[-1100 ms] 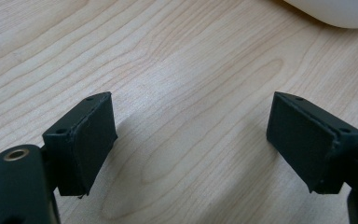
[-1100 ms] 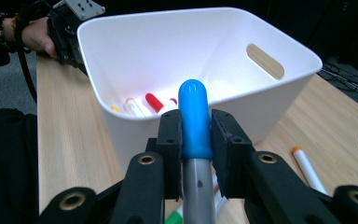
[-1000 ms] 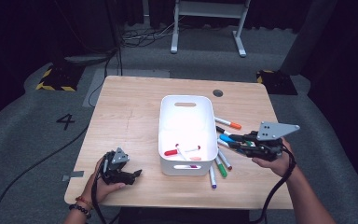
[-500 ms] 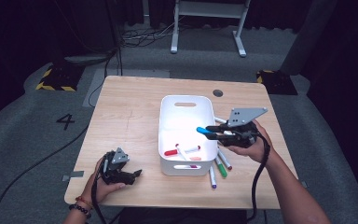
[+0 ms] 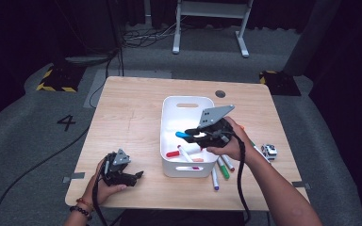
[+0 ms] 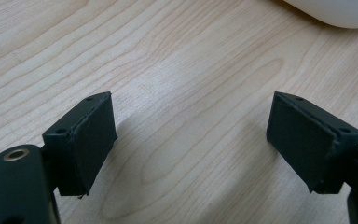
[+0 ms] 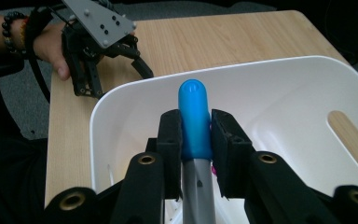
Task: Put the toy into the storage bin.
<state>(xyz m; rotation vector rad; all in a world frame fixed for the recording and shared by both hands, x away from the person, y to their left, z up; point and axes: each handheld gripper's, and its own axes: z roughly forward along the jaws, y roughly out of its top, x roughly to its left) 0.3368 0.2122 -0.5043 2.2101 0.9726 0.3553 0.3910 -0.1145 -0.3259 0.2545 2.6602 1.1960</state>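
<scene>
Fingers (image 7: 170,140) of right gripper (image 7: 195,140) clamped on blue-capped marker (image 7: 194,116), over white bin (image 7: 307,84). Left gripper (image 6: 191,135) spread wide, unloaded, resting on table (image 6: 168,56).

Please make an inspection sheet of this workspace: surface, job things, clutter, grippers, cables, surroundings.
Surface: wooden table, bare at the left side.
Job things: white bin at the middle with red-capped markers inside; blue-capped marker held over the bin; more markers lie on the table to the right of the bin.
Clutter: small toy-like object near the right edge, too small to tell what.
Grippers: right gripper shut on the blue-capped marker; left gripper open, nothing between its fingers, resting on the table.
Cables: one trails from each gripper; more on the floor behind.
Surroundings: dark room, white stand behind, a "4" on the floor.
</scene>
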